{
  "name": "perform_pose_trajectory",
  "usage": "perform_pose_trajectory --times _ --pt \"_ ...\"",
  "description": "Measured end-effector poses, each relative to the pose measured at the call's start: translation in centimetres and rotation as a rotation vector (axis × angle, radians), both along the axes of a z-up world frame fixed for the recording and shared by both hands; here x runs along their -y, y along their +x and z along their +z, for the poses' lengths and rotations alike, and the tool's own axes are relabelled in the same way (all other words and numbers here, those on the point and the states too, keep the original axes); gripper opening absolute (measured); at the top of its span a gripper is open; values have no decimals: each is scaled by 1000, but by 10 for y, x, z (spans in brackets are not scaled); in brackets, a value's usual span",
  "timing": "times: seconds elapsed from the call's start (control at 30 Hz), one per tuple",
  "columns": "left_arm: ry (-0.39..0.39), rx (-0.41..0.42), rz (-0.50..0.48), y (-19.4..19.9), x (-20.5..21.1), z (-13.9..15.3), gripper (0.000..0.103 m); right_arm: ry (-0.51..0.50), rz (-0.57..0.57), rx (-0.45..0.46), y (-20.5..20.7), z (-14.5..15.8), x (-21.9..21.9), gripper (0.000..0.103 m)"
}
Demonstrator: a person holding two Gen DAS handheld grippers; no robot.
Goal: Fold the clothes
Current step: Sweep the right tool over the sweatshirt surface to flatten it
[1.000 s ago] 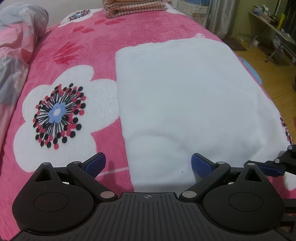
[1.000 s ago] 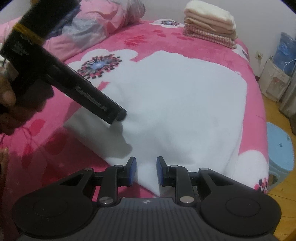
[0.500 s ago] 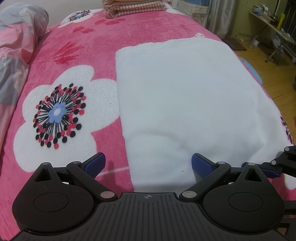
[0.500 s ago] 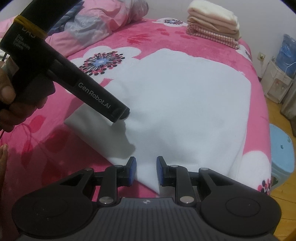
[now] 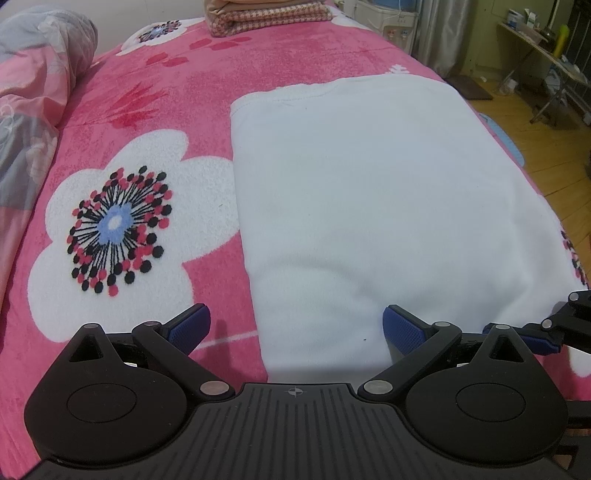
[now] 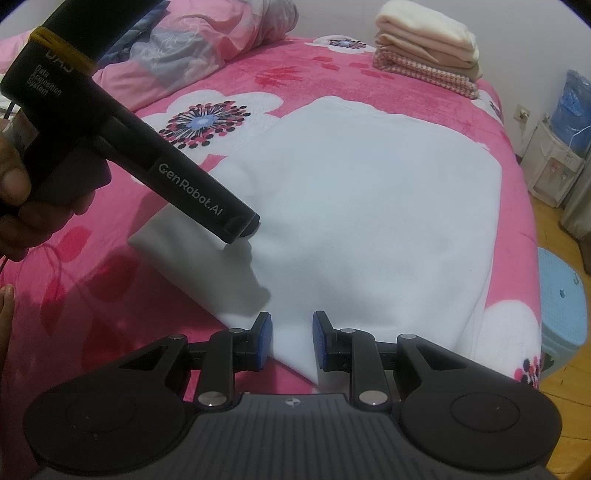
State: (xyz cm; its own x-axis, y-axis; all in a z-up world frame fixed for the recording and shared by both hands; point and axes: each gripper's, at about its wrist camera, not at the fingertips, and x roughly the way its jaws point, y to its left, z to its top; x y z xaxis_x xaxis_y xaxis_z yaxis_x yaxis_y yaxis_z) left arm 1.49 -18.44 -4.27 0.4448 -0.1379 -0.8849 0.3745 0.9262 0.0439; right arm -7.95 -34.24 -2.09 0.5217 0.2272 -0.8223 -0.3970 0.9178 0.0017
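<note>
The white cloth [image 5: 369, 206] lies flat on the bed [image 5: 177, 96] as a smooth rectangle, its near edge at both grippers and its right side near the bed's edge. Whether it is a single layer or already doubled cannot be told, so the scene fits either a piece spread for folding or one partly folded with more folds to come.

The left gripper [image 5: 295, 325] hovers at the near left corner, fingers spread wide, gripping nothing. The right gripper [image 6: 289, 334] sits at the near right corner, fingers parted narrowly with the corner between them, not clamped.

A stack of folded clothes [image 6: 428, 46] rests at the far end of the bed; a bunched quilt [image 6: 207, 33] lies along its left side. Beyond are a wooden floor [image 5: 532, 147], a blue stool [image 6: 561, 295] and a water dispenser [image 6: 557, 162].
</note>
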Motion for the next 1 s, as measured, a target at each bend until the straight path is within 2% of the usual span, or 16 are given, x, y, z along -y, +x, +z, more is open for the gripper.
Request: perform_pose_trajectory --times 0.27,0.37,0.47,0.53,0.6,0.67,0.7,0.77,0.8,0.83,0.9,1.0 --pt "-1 0 -1 0 0 0 101 -2 0 3 0 0 0 26" --pt "-15 -3 4 1 -1 1 101 9 -34 16 3 1 10 26" --pt "-110 36 42 2 -15 10 100 20 -68 28 6 2 19 26" --pt "-190 117 49 0 -25 22 100 27 -90 36 8 2 25 26" --pt "-236 156 17 -2 -28 29 98 34 -113 44 10 3 31 26" --pt "-272 150 -13 -4 -25 29 94 42 -135 52 12 3 37 25" --pt "-276 144 -30 -5 -23 27 91 45 -147 56 13 4 41 25" --pt "-245 134 -76 -8 -13 20 68 53 -169 65 15 4 47 23" --pt "-213 119 -94 -8 -7 14 64 56 -180 69 16 4 50 22" --pt "-175 101 -109 -8 -2 8 62 60 -192 73 17 5 53 20" --pt "-125 122 -135 -12 5 3 62 44 -195 71 21 11 52 19" --pt "-120 98 -118 -9 4 5 62 7 -198 131 30 31 46 18"
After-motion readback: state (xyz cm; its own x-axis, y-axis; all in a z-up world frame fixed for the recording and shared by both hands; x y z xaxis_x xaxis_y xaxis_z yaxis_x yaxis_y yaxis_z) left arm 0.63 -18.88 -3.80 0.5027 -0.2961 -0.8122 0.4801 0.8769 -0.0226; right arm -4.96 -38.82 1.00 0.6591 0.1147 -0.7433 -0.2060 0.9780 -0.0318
